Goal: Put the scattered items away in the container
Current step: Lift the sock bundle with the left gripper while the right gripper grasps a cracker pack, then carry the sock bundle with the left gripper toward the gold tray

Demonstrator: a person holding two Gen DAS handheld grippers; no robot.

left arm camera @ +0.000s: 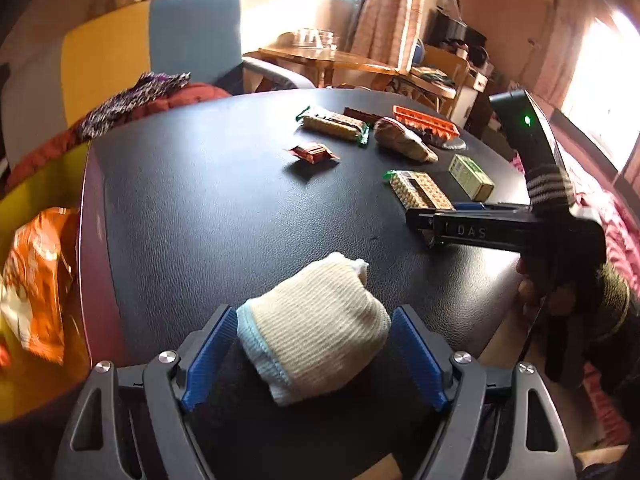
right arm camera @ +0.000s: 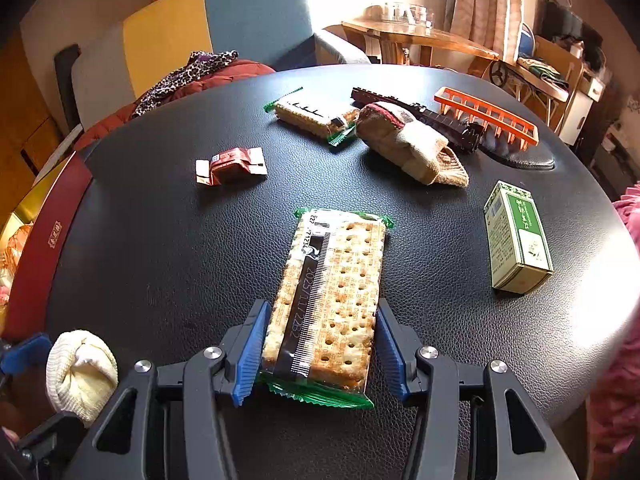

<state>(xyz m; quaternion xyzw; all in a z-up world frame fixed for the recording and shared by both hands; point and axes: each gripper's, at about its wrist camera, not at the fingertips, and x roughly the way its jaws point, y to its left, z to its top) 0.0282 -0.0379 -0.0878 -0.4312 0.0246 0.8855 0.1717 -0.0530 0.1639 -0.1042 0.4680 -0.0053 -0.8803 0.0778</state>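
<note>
My left gripper (left arm camera: pixel 312 354) stands open around a cream rolled sock (left arm camera: pixel 316 320) at the near edge of the black table (left arm camera: pixel 208 216); its blue pads sit close to the sock's sides without squeezing it. The sock also shows in the right wrist view (right arm camera: pixel 82 368). My right gripper (right arm camera: pixel 318 354) stands open around the near end of a cracker packet (right arm camera: pixel 332 296), the pads just beside it. The container (left arm camera: pixel 36 280), yellow inside with a red rim, stands left of the table and holds an orange snack bag (left arm camera: pixel 38 276).
Farther on the table lie a second cracker packet (right arm camera: pixel 314 118), a small red wrapped snack (right arm camera: pixel 230 166), a brown-beige sock (right arm camera: pixel 408 142), a dark bar (right arm camera: pixel 420 116), an orange rack (right arm camera: pixel 486 120) and a green box (right arm camera: pixel 516 238). A chair with clothes stands behind.
</note>
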